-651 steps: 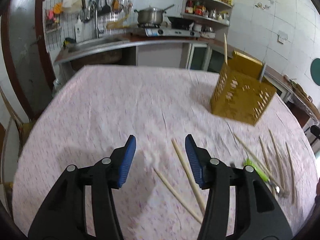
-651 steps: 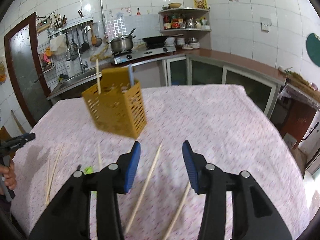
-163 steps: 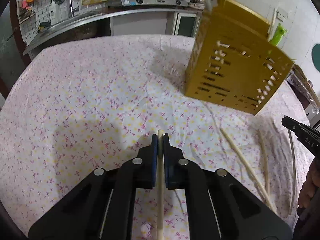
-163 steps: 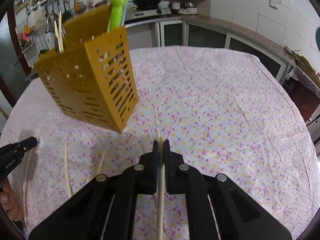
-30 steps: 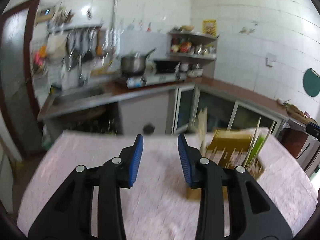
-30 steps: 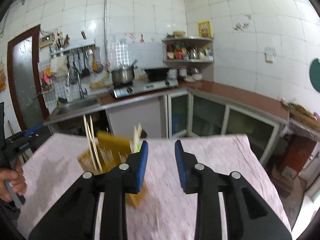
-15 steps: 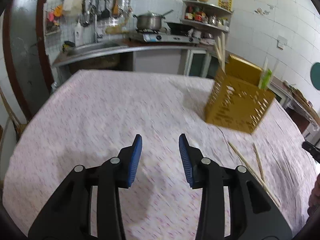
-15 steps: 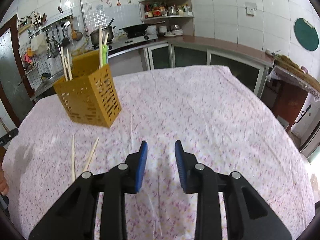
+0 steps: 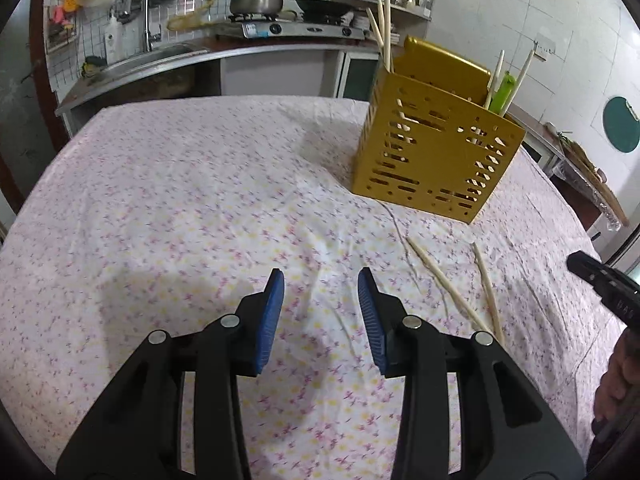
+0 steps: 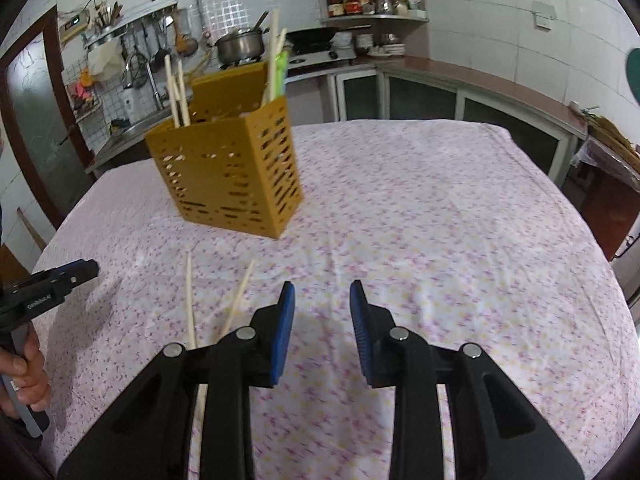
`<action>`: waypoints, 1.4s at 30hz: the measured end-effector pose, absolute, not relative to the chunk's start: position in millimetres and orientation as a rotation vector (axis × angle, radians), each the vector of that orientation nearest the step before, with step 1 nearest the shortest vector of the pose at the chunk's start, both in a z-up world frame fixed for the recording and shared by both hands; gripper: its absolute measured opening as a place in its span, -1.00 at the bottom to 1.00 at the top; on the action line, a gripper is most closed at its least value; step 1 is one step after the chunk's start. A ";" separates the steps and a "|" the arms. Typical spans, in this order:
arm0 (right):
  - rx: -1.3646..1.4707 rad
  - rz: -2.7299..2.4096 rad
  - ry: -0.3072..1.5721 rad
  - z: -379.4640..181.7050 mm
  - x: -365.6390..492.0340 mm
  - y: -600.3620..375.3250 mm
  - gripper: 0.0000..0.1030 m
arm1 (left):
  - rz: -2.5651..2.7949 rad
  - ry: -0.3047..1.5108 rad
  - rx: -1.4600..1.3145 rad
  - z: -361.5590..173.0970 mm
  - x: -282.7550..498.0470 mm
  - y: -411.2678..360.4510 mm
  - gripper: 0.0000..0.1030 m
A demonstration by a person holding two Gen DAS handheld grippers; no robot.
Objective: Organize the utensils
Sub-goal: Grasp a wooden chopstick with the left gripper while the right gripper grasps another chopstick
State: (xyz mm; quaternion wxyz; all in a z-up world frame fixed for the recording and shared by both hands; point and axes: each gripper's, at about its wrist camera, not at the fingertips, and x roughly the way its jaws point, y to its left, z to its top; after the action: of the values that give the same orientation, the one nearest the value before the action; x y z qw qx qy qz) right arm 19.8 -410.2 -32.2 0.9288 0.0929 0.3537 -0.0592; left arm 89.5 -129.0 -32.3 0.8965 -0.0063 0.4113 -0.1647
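The yellow utensil holder (image 9: pixel 432 160) stood on the floral tablecloth (image 9: pixel 180 200), with chopsticks (image 10: pixel 176 88) and a green-handled utensil (image 9: pixel 502 94) upright inside it. Two loose chopsticks (image 9: pixel 452 288) lay on the cloth just in front of it. I had my left gripper (image 9: pixel 320 312) parted and empty over bare cloth, and my right gripper (image 10: pixel 322 320) likewise apart, holding nothing, beside those sticks.
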 end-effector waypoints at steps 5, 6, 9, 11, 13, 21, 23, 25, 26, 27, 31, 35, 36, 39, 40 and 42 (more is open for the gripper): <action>0.184 -0.073 0.782 -38.4 48.0 -388.8 -0.44 | -0.359 0.878 -0.017 -31.9 105.7 -148.3 -0.28; 0.181 -0.066 0.789 -39.6 52.7 -385.6 -0.44 | -0.357 0.879 -0.020 -31.3 107.3 -151.0 -0.28; 0.173 -0.046 0.824 -47.2 73.2 -371.4 -0.44 | -0.361 0.887 -0.024 -30.2 114.3 -158.5 -0.28; 0.166 -0.040 0.838 -51.7 82.3 -365.8 -0.45 | -0.358 0.891 -0.008 -32.3 118.2 -164.5 -0.28; 0.164 -0.038 0.855 -57.7 91.4 -362.2 -0.45 | -0.362 0.905 0.001 -35.2 122.4 -168.9 -0.28; 0.107 -0.040 0.925 -80.7 111.6 -351.8 -0.80 | -0.394 0.950 0.038 -49.3 133.8 -197.0 -0.28; 0.097 -0.041 0.922 -80.3 110.7 -353.1 -0.81 | -0.405 0.965 0.048 -52.8 135.8 -206.5 -0.28; 0.097 -0.049 0.917 -79.2 110.3 -357.5 -0.82 | -0.426 0.981 0.053 -56.2 137.5 -215.3 -0.28; 0.097 -0.048 0.917 -79.3 110.4 -360.0 -0.82 | -0.435 0.987 0.054 -57.2 138.9 -219.8 -0.28; 0.100 -0.048 0.919 -79.7 110.6 -362.6 -0.82 | -0.440 0.992 0.054 -58.2 140.2 -222.9 -0.28; 0.108 -0.047 0.918 -80.3 111.0 -366.7 -0.82 | -0.469 1.060 0.020 -67.0 145.3 -237.2 -0.28; 0.117 -0.044 0.914 -80.2 111.5 -368.7 -0.82 | -0.458 1.083 0.004 -74.5 147.4 -248.9 -0.28; 0.125 -0.041 0.913 -80.3 111.3 -369.8 -0.82 | -0.452 1.084 -0.007 -75.0 148.3 -250.3 -0.28; 0.132 -0.039 0.911 -80.9 109.9 -372.4 -0.82 | -0.442 1.093 -0.033 -76.8 151.5 -255.1 -0.28; 0.134 -0.039 0.911 -81.3 109.8 -372.7 -0.82 | -0.439 1.095 -0.041 -76.2 152.0 -256.9 -0.28; 0.139 -0.042 0.911 -81.8 109.1 -374.4 -0.82 | -0.449 1.099 -0.040 -75.9 151.3 -261.8 -0.28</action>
State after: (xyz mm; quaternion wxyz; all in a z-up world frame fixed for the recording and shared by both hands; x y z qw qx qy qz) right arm 109.1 -374.4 -81.8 0.8955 0.0669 0.4395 -0.0202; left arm 151.3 -261.8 -75.9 0.8288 -0.0190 0.5177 -0.2114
